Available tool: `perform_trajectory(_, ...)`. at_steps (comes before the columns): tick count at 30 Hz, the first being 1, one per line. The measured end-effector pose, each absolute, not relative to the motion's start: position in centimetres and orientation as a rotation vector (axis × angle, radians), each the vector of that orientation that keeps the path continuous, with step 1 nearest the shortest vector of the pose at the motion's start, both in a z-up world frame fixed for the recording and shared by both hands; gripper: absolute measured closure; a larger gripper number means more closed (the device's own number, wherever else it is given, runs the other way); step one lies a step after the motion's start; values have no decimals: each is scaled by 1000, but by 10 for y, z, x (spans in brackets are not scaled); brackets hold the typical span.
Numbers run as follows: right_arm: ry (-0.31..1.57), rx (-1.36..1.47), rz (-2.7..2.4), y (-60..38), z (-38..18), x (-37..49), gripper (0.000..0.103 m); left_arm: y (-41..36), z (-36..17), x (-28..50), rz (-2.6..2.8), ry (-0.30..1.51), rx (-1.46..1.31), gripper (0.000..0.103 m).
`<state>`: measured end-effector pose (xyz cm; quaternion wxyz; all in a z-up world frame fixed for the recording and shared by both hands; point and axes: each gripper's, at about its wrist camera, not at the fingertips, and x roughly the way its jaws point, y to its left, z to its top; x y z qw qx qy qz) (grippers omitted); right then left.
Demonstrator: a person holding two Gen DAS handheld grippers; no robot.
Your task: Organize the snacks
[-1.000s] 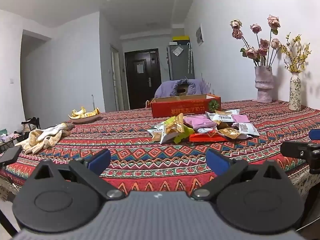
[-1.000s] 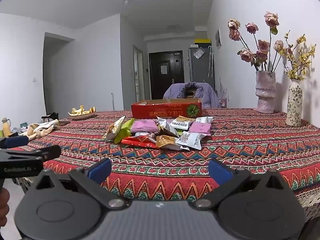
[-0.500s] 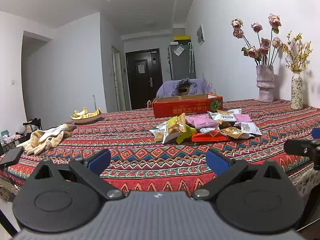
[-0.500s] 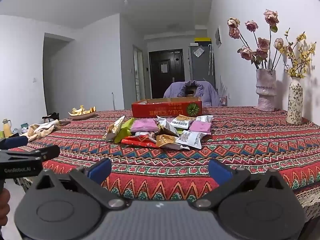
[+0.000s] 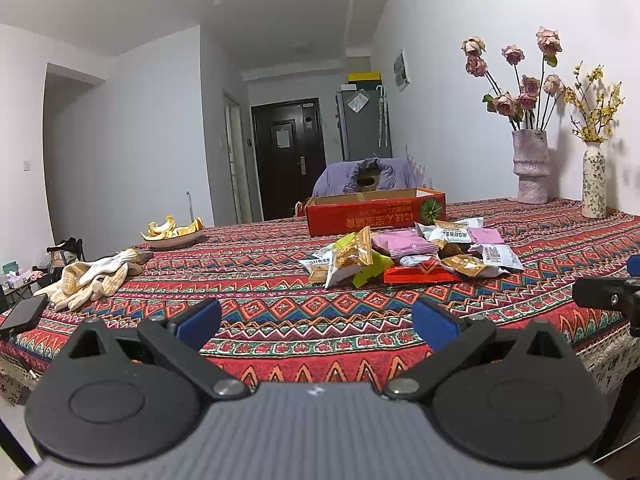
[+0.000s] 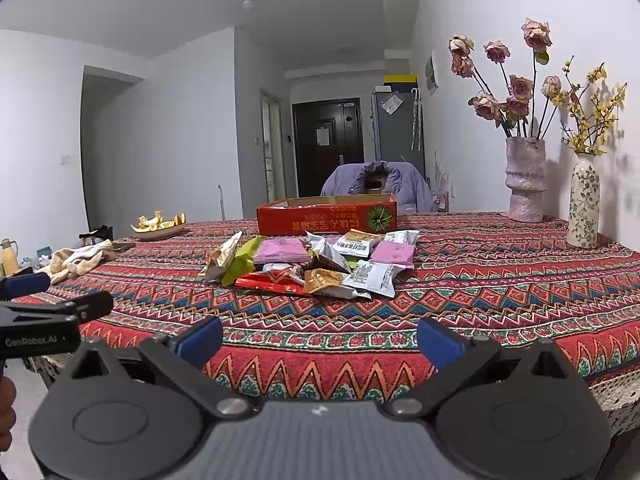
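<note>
Both grippers, left (image 5: 316, 322) and right (image 6: 320, 338), hang at the near edge of the table (image 5: 280, 320) with their blue-padded jaws spread wide and nothing between them. Well ahead, the snacks (image 6: 316, 262) lie in a loose heap mid-table, just in front of an open red box (image 6: 326, 216). Off to the left lie a cloth (image 5: 94, 278) and a dish of peels (image 5: 173, 232); two vases (image 6: 525, 180) stand by the right wall.

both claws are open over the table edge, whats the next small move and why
Probably ease the right claw forward toward the heap of foil snack packets. Both claws are open and empty, the left claw included; the packets lie loose in front of the open red cardboard box.
</note>
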<state>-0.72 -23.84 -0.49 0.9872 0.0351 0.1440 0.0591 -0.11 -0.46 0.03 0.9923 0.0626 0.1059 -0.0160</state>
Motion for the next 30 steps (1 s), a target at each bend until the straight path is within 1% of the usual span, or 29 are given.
perform_trajectory(30,303,66,98,-239,-6,-6,0,-8,-2,-1,-34,212,132,0)
